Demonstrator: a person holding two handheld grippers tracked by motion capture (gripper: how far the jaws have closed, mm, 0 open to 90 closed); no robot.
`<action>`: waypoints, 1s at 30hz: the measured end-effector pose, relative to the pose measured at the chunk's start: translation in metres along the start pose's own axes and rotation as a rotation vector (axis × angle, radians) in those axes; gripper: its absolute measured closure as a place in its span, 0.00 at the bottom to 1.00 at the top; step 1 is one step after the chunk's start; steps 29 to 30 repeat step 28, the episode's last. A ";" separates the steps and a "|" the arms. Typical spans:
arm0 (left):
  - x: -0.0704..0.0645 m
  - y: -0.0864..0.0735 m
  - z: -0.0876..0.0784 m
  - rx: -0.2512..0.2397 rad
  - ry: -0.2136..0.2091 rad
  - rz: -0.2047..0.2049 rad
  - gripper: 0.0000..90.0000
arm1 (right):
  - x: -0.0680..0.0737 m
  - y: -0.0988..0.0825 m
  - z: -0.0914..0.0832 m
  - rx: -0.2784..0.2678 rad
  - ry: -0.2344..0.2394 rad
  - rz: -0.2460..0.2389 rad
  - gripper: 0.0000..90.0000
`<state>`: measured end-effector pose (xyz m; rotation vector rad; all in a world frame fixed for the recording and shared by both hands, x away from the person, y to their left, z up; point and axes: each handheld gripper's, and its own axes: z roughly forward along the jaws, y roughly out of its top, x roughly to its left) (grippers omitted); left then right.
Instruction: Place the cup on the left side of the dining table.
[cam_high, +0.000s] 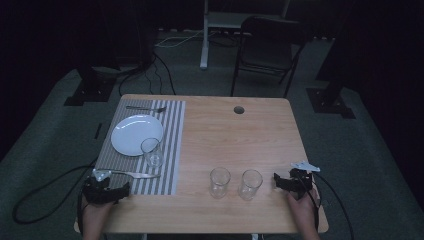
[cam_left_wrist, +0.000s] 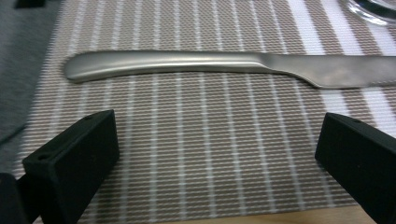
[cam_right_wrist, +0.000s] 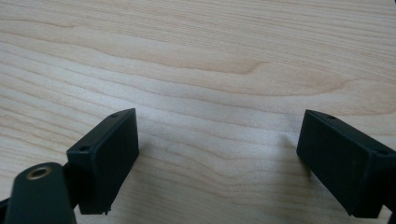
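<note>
Pale wood makes up the table (cam_high: 240, 135), and a grey striped placemat (cam_high: 172, 130) covers its left part in the high view. At the lower left of that frame the left gripper (cam_high: 121, 190) rests at the placemat's near edge, a hand (cam_high: 95, 215) behind it cut off by the bottom edge. Its jaws stand wide apart with nothing between them. Just beyond it lies a table knife (cam_high: 132, 174), matt silver metal with a rounded handle end, flat on the stripes. In the left gripper view the knife (cam_left_wrist: 224, 65) crosses the upper frame and its blade is cut off at the right edge. Farther up the placemat sit a white plate (cam_high: 131, 131), a clear glass (cam_high: 152, 152) touching its lower right rim, and a fork (cam_high: 146, 108), dim and hard to make out. Two more glasses (cam_high: 220, 182) (cam_high: 250, 184) stand side by side on bare wood at lower centre. At the lower right the right gripper (cam_high: 276, 181) lies near the second glass, jaws spread wide and holding nothing; the right gripper view shows bare wood grain (cam_right_wrist: 210, 70) between them.
</note>
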<state>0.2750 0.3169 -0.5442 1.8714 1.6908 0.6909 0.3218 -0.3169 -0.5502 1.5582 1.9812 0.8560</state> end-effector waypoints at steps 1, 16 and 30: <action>0.002 -0.001 0.000 -0.002 -0.014 -0.013 0.00 | 0.000 0.000 0.000 0.000 0.000 0.000 0.14; 0.004 -0.005 -0.002 -0.013 -0.029 0.003 0.00 | 0.000 0.000 0.000 0.000 0.000 0.000 0.14; 0.004 -0.005 -0.002 -0.012 -0.028 0.003 0.00 | 0.000 0.000 0.000 0.000 0.000 0.000 0.14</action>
